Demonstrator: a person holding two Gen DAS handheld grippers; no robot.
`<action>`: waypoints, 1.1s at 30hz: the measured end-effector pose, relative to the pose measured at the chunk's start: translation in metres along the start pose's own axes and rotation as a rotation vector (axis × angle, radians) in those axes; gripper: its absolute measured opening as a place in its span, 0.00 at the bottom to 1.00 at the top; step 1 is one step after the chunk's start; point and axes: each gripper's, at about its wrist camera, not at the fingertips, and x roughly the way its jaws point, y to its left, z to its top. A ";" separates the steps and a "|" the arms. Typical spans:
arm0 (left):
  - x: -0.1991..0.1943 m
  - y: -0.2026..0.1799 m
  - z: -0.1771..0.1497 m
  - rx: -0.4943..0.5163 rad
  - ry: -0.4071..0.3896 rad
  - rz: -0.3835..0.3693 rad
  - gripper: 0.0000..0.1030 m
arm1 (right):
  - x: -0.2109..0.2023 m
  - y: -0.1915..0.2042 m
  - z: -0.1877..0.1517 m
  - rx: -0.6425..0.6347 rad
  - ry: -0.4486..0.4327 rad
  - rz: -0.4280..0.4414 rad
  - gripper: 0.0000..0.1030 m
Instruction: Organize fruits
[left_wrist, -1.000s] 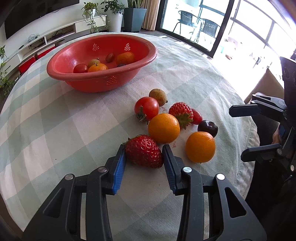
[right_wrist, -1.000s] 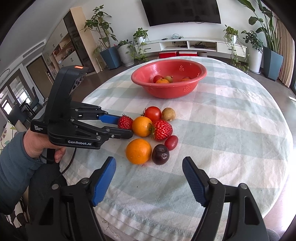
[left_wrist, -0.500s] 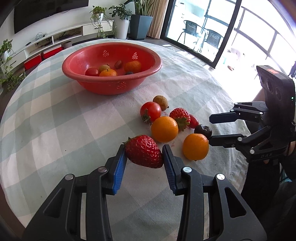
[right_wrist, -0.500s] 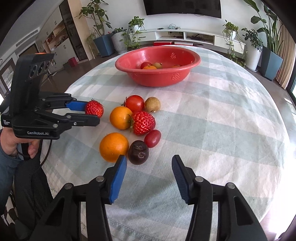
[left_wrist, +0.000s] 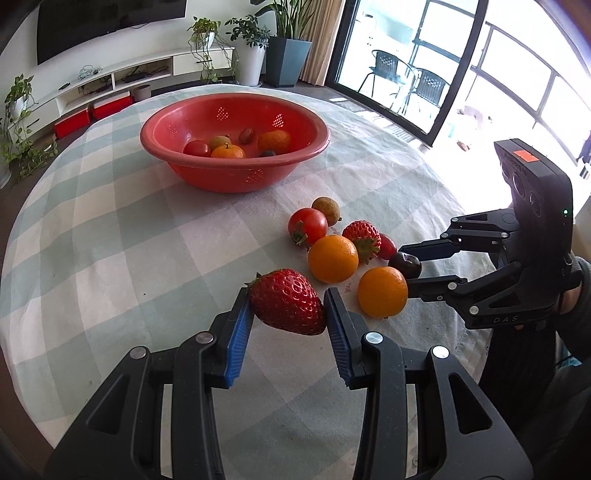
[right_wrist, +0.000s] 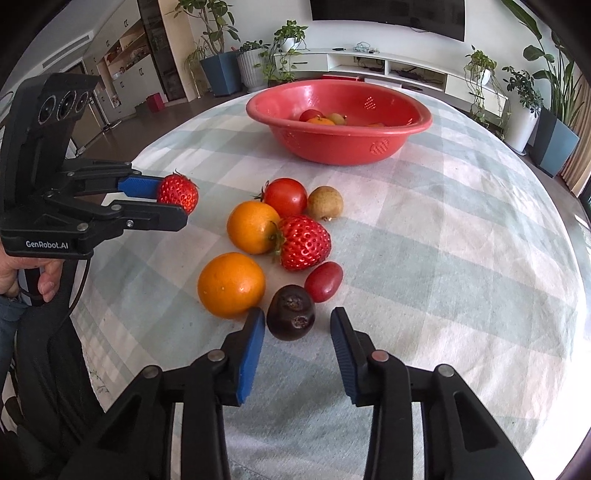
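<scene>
Right gripper (right_wrist: 297, 328) jaws are closing w/ dark plum (right_wrist: 291, 313) between, not yet touching; left gripper (left_wrist: 288, 308) is clamping strawberry (left_wrist: 287, 306) above surface.

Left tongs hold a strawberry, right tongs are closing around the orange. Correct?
Not quite. The left tongs do hold a strawberry, but the right tongs have just been closing around the dark plum, not the orange beside it. The right wrist view shows the plum between the pads.

Checked table (left_wrist: 110, 240); bowl (left_wrist: 236, 177), loose fruits (right_wrist: 255, 225)
</scene>
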 end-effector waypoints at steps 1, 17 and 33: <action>0.000 0.000 0.000 0.000 0.000 -0.001 0.36 | 0.000 0.000 0.000 0.000 -0.001 0.001 0.36; -0.001 -0.002 0.002 -0.008 -0.012 0.006 0.36 | -0.010 -0.002 0.000 0.030 -0.017 0.043 0.27; -0.029 0.020 0.071 -0.002 -0.106 0.052 0.36 | -0.076 -0.044 0.086 0.007 -0.190 -0.032 0.27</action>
